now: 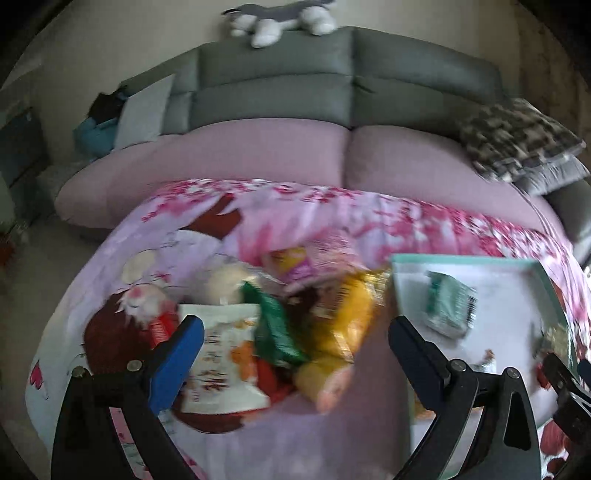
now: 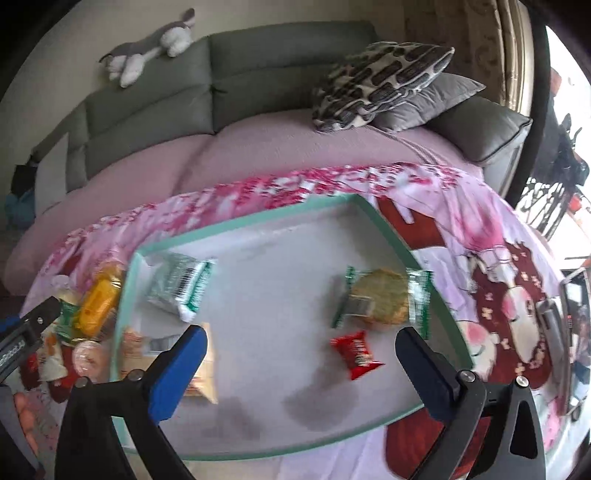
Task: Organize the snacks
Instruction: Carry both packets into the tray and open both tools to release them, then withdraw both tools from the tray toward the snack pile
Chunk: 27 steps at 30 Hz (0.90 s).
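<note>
A loose pile of snacks lies on the floral cloth: a white packet with orange print [image 1: 225, 362], a green packet [image 1: 277, 328], a yellow packet [image 1: 343, 314] and a peach-coloured cup [image 1: 325, 384]. My left gripper [image 1: 295, 321] hovers over this pile, open, with nothing gripped. To the right lies the teal-rimmed tray [image 2: 258, 221]. It holds a green-and-white packet [image 2: 181, 288], a wrapped round cookie [image 2: 384, 301], a small red packet [image 2: 356, 354] and a beige packet [image 2: 199, 369], partly hidden by a finger. My right gripper [image 2: 301, 334] stands open above the tray, just short of the red packet.
The cloth [image 2: 461, 221] covers a low table in front of a sofa with pink seats [image 1: 277, 155] and a grey back. Patterned and grey pillows [image 2: 384, 85] lie at its right end. A plush toy [image 1: 280, 18] lies on top of the backrest.
</note>
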Each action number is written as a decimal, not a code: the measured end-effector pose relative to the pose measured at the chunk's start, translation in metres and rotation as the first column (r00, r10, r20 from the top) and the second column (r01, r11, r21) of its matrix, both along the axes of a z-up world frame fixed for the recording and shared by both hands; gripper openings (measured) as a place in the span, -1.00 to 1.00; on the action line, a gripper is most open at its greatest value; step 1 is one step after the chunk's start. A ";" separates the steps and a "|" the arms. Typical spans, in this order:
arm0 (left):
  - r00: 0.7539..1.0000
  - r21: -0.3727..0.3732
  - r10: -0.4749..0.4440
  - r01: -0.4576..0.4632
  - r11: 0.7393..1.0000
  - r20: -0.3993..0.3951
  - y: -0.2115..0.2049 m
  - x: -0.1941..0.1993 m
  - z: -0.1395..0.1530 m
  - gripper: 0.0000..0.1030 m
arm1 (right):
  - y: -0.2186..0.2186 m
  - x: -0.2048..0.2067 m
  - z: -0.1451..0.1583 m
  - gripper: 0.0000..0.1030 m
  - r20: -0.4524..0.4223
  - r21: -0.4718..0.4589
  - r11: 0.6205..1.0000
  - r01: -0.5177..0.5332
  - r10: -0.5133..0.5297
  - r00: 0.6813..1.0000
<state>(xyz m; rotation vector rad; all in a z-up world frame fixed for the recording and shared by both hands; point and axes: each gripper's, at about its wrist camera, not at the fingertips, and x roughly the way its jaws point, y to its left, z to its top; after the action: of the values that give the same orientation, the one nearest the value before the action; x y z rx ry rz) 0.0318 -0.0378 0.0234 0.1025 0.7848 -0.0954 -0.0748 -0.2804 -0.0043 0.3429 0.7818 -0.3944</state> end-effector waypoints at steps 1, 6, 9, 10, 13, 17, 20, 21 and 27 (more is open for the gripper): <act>1.000 -0.003 0.013 -0.013 1.000 -0.002 0.005 0.002 0.000 0.94 | 0.002 0.001 0.001 1.00 0.011 0.014 1.000 -0.006 0.006 1.000; 0.997 -0.061 0.057 -0.060 0.996 -0.041 0.029 0.011 -0.003 0.95 | 0.006 0.004 0.001 1.00 0.055 0.140 0.989 -0.046 0.039 0.998; 0.996 -0.082 0.068 -0.072 0.994 -0.054 0.037 0.011 -0.004 0.95 | 0.009 0.006 0.001 1.00 0.072 0.178 0.982 -0.071 0.059 0.996; 0.996 -0.086 0.072 -0.077 0.993 -0.054 0.039 0.011 -0.003 0.95 | 0.010 0.005 0.002 1.00 0.079 0.183 0.980 -0.078 0.065 0.995; 0.995 -0.096 0.078 -0.083 0.992 -0.055 0.044 0.012 -0.002 0.95 | 0.012 0.003 0.005 1.00 0.113 0.206 0.974 -0.094 0.072 0.991; 0.994 -0.104 0.081 -0.089 0.991 -0.075 0.050 0.014 -0.003 0.95 | 0.021 0.000 0.007 1.00 0.121 0.165 0.982 -0.089 0.070 0.990; 0.991 -0.104 0.086 -0.096 0.990 -0.102 0.054 0.016 -0.006 0.95 | 0.027 0.006 0.005 1.00 0.106 0.148 0.981 -0.126 0.111 0.988; 0.990 -0.103 0.088 -0.099 0.990 -0.109 0.056 0.017 -0.007 0.95 | 0.029 0.007 0.005 1.00 0.109 0.145 0.981 -0.132 0.117 0.987; 0.982 -0.124 0.109 -0.128 0.984 -0.152 0.076 0.022 -0.012 0.95 | 0.039 0.012 0.001 1.00 0.106 0.115 0.984 -0.137 0.125 0.986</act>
<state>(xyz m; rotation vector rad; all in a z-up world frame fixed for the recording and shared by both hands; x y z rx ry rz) 0.0542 0.0377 0.0112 -0.0792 0.9257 -0.0421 -0.0629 -0.2410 -0.0030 0.4199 0.7288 -0.2042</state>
